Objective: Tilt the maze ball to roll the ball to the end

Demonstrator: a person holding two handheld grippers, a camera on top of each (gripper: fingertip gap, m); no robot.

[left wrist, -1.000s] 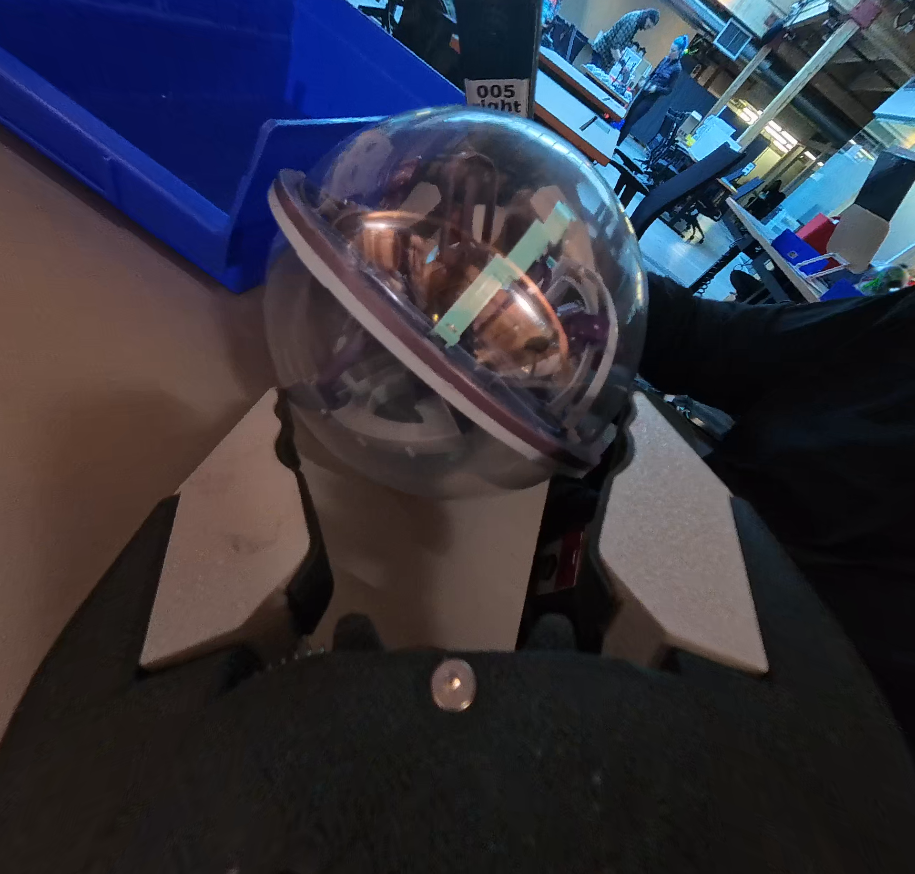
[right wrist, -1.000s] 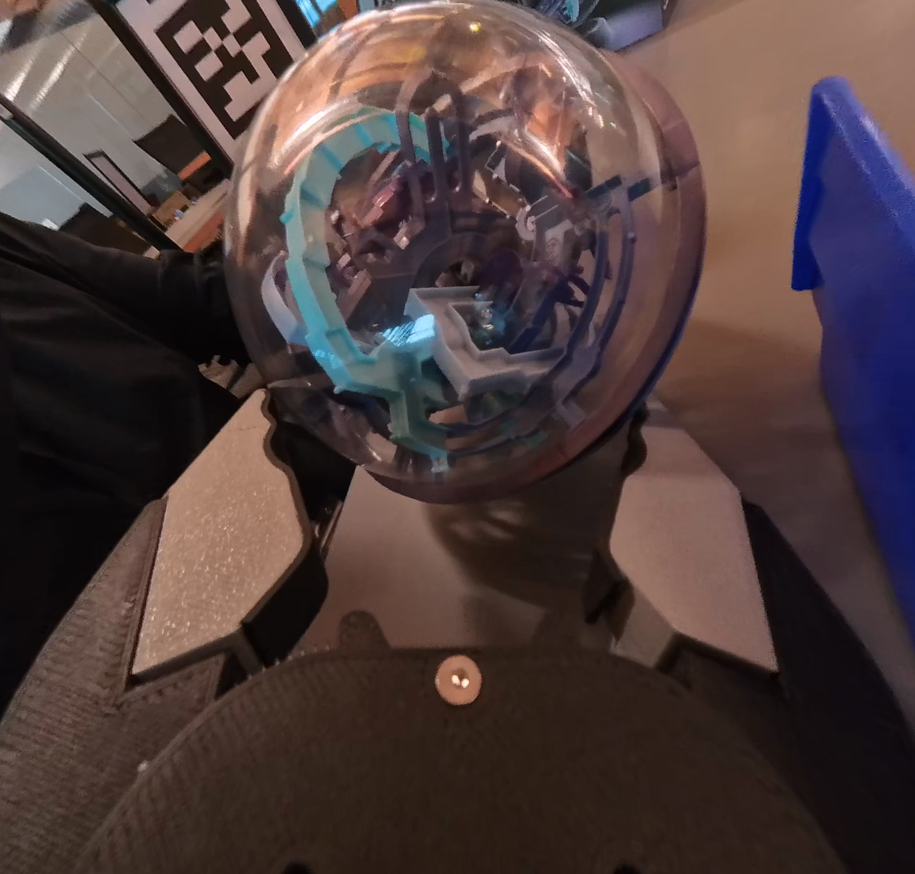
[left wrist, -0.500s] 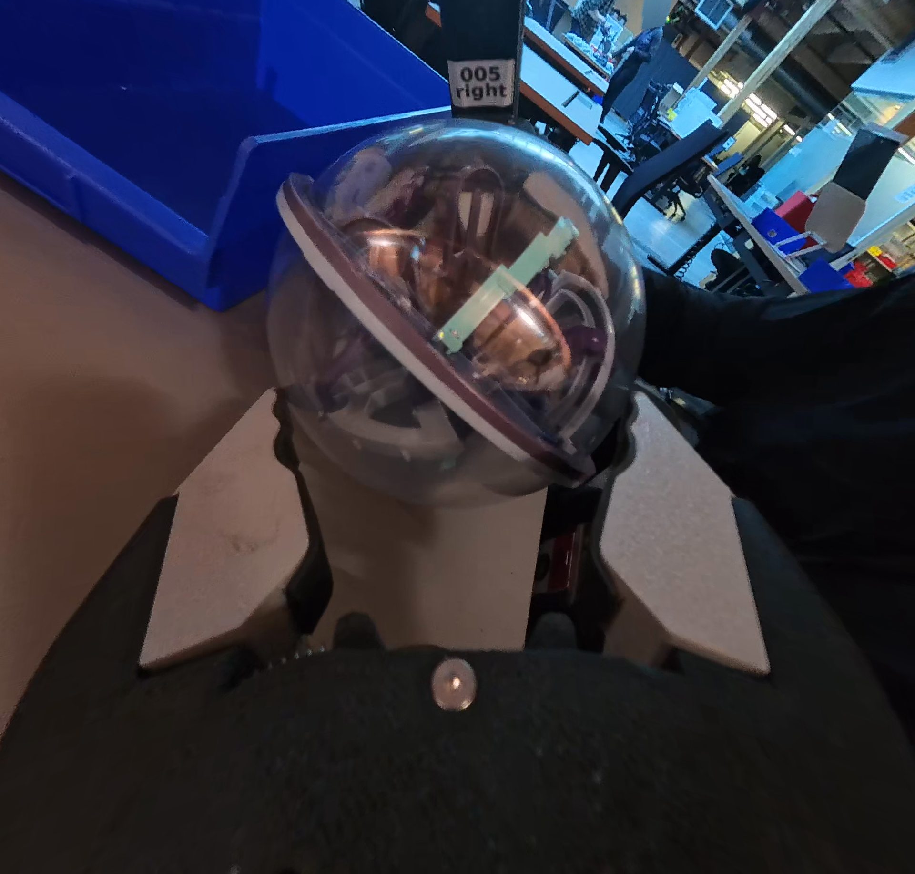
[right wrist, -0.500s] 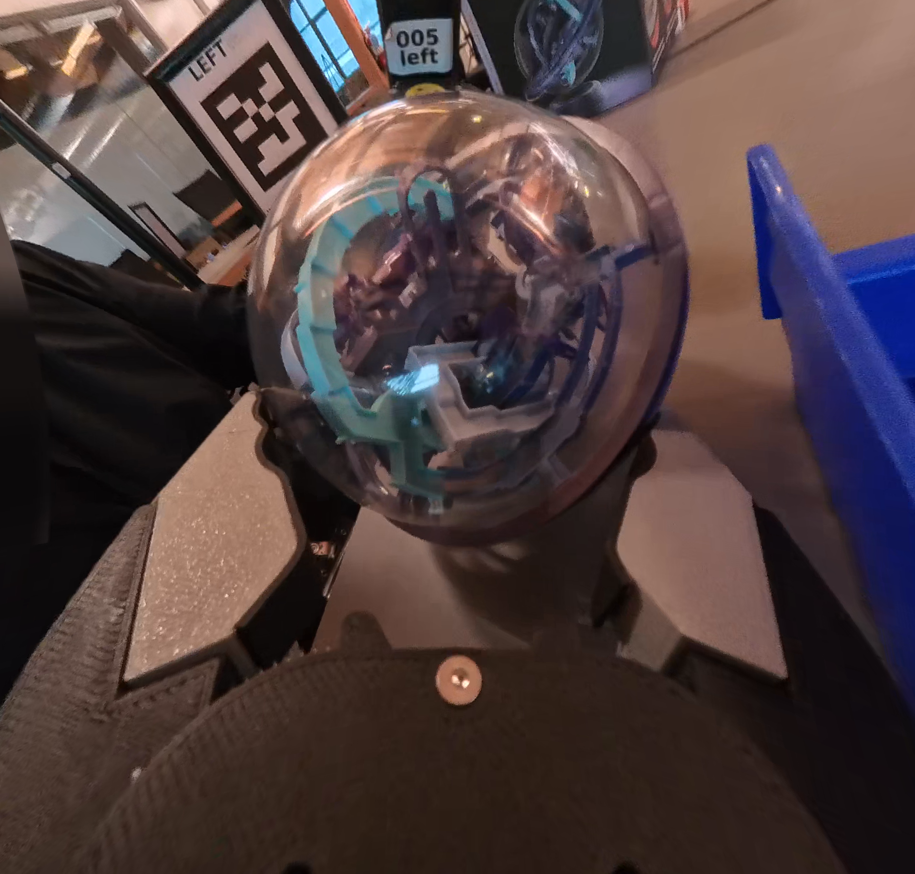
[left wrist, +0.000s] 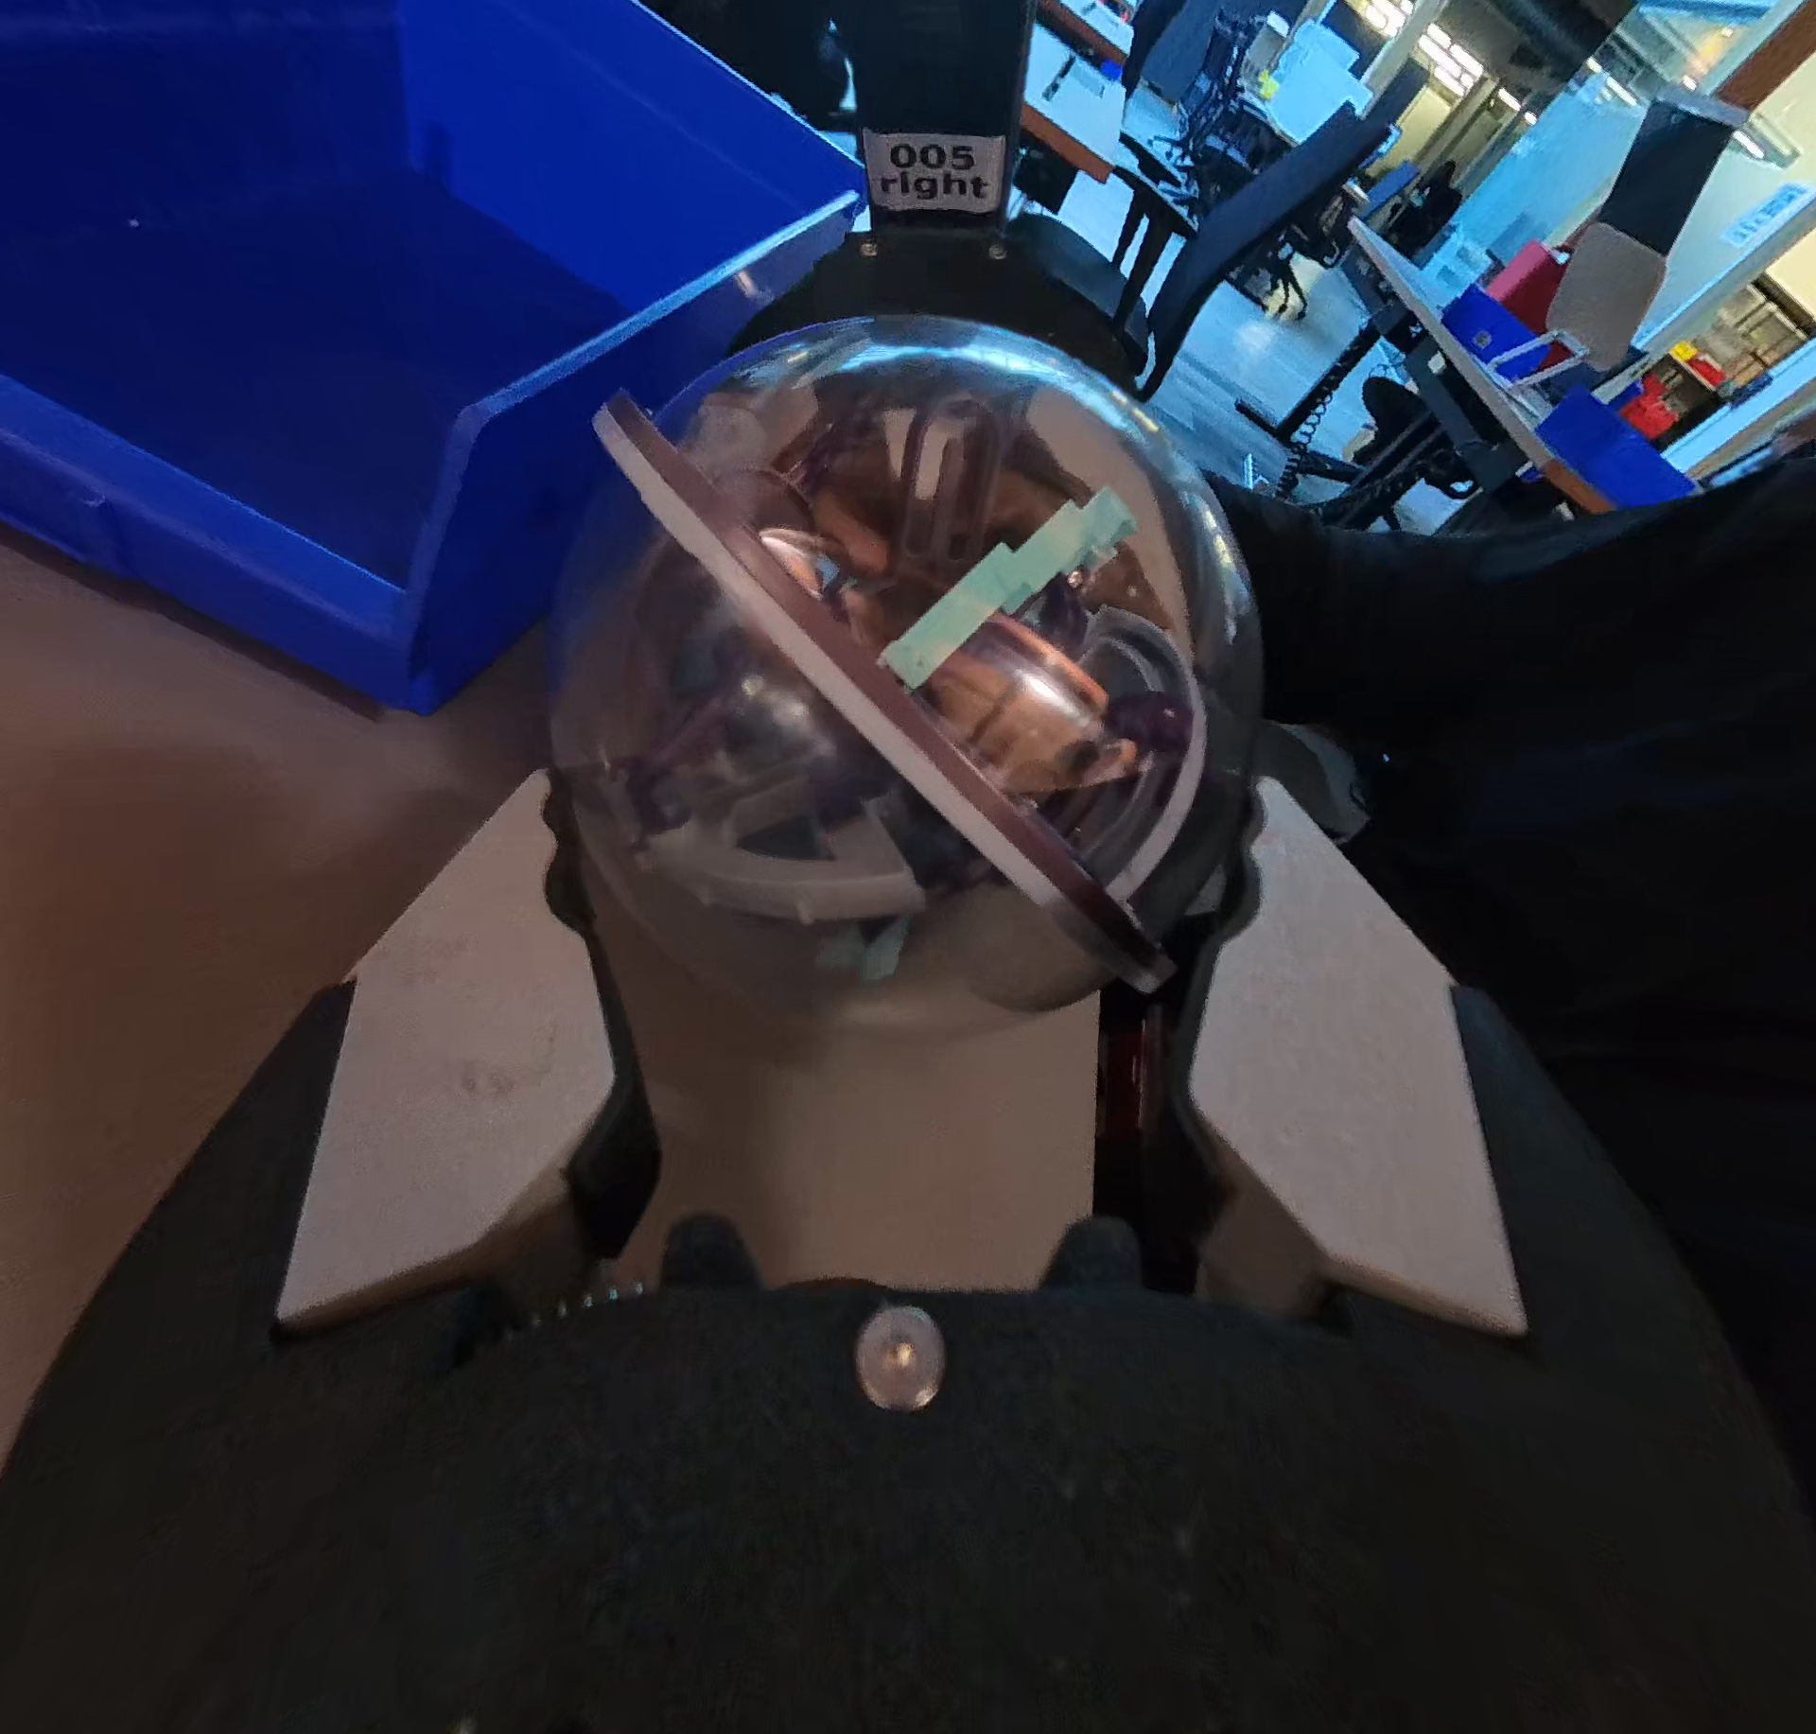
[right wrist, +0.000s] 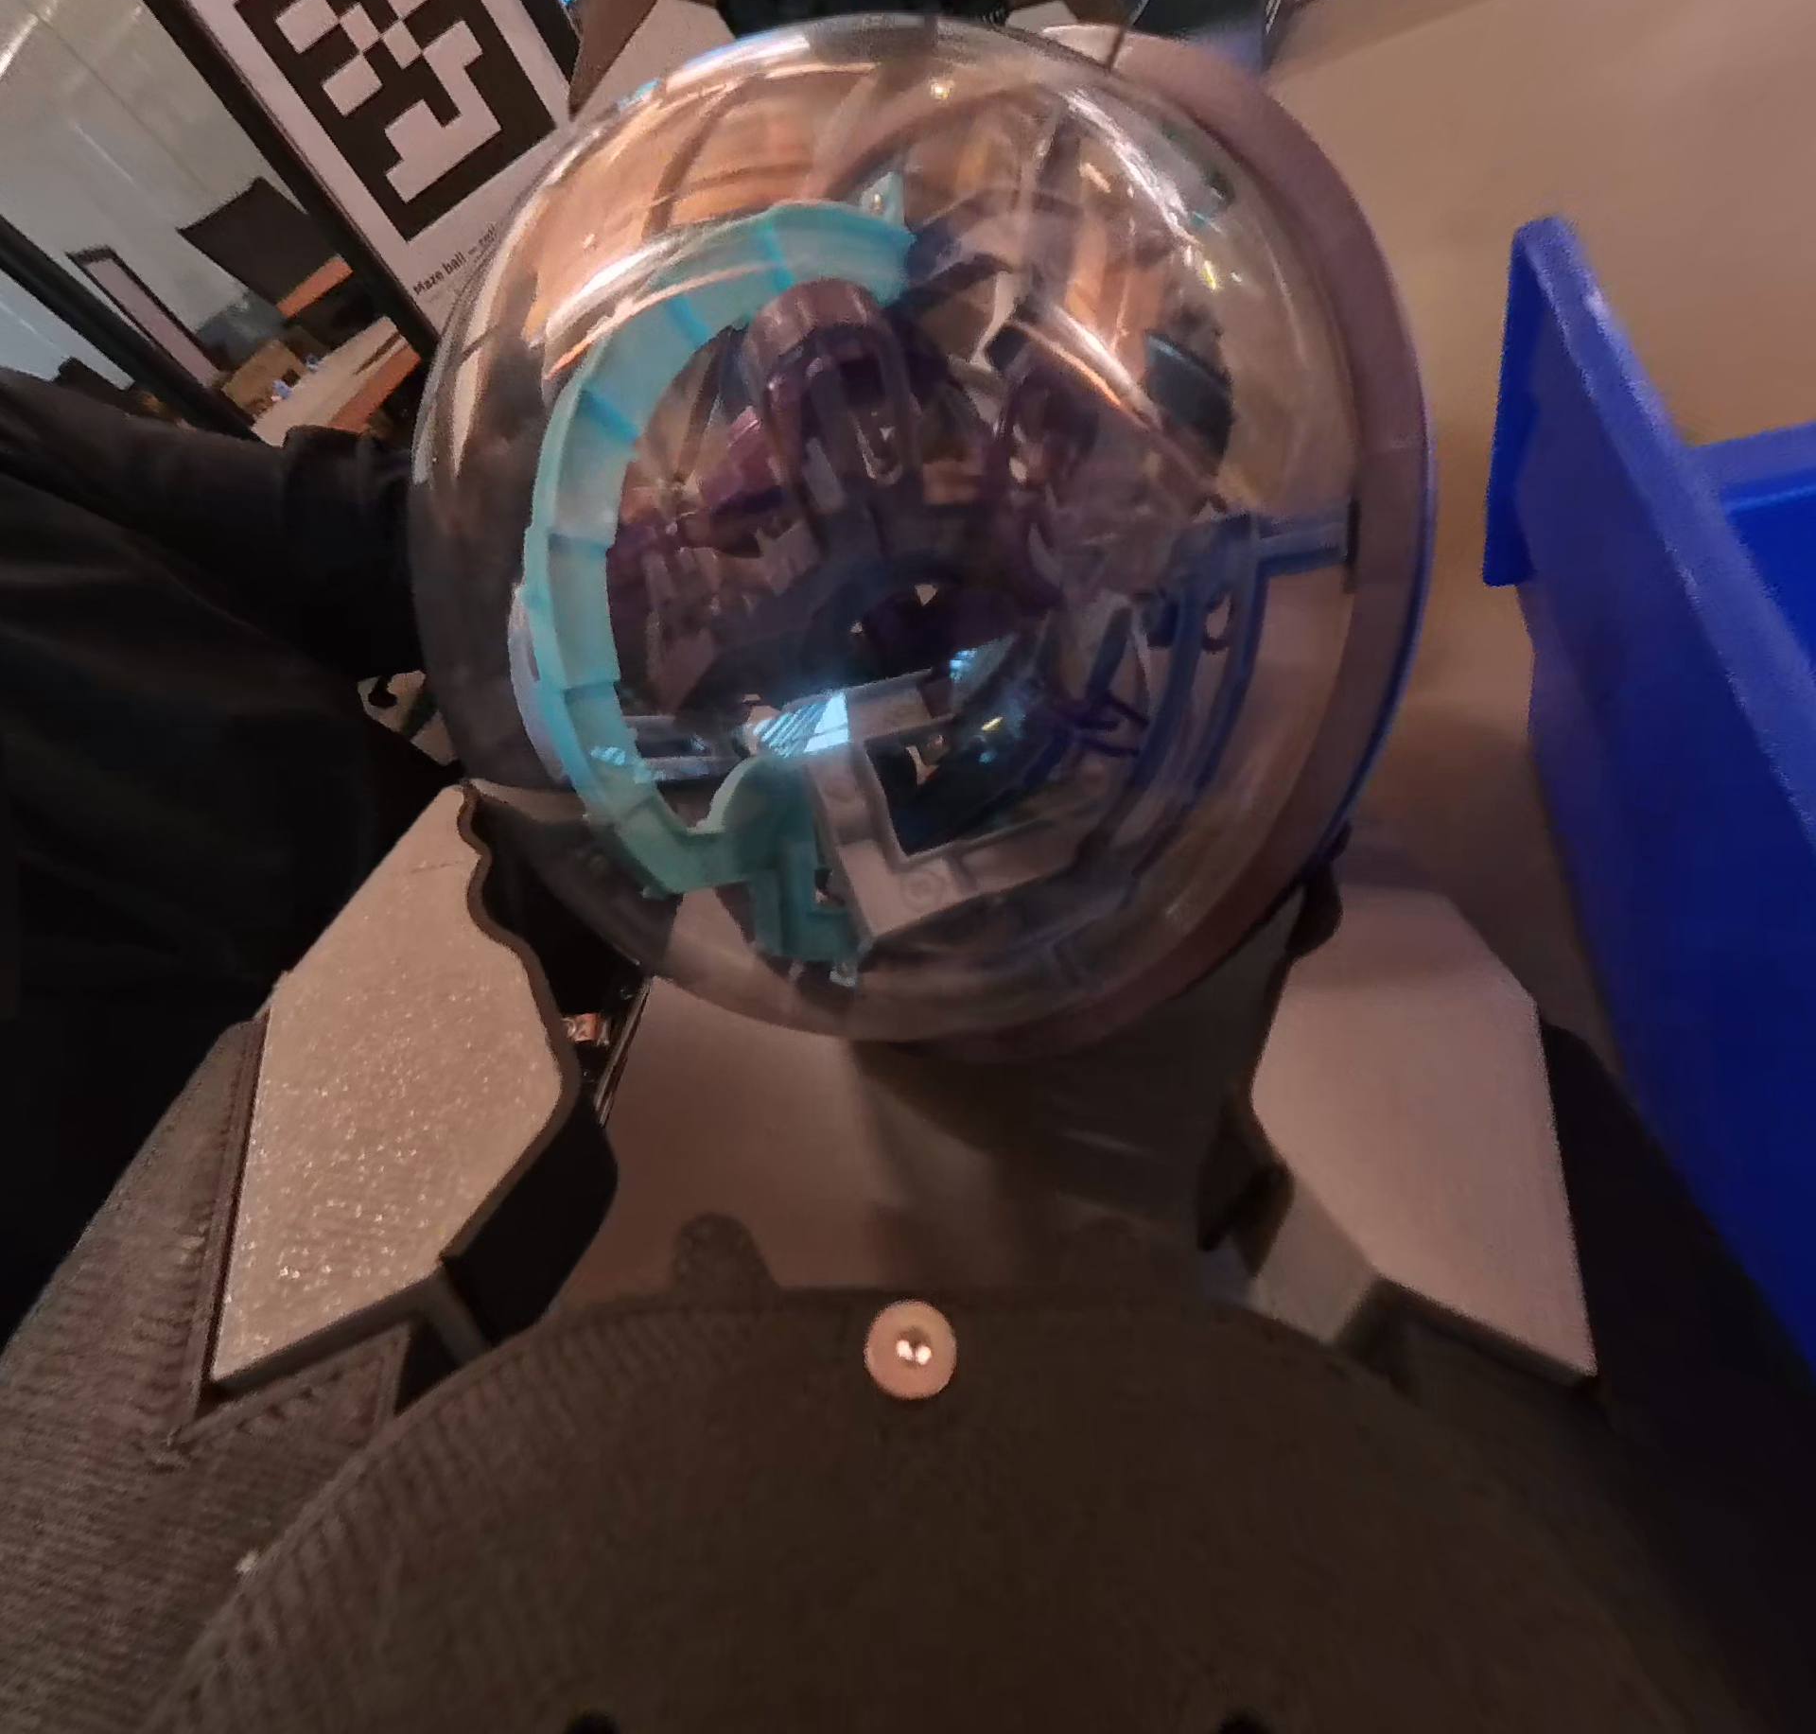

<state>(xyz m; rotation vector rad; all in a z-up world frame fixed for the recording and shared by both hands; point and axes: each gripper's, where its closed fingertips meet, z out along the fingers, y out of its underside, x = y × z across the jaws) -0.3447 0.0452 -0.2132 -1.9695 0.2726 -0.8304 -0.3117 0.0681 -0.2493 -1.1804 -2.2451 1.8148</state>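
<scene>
Maze ball [left wrist: 904, 665] clamped between both my tongs.
Clear glossy plastic sphere, teal/purple/grey tracks inside, seam ring tilted; L gripper [left wrist: 899, 861] & R gripper [right wrist: 904, 861] pads pressed on its sides. Smooth blue bin [left wrist: 295, 311] front-left of L.

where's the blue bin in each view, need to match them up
Left wrist view: blue bin fills the upper left, behind and left of the maze ball.
Right wrist view: blue bin runs down the right edge, right of the ball.
Shared landmark: the clear maze ball, centre of both.
</scene>
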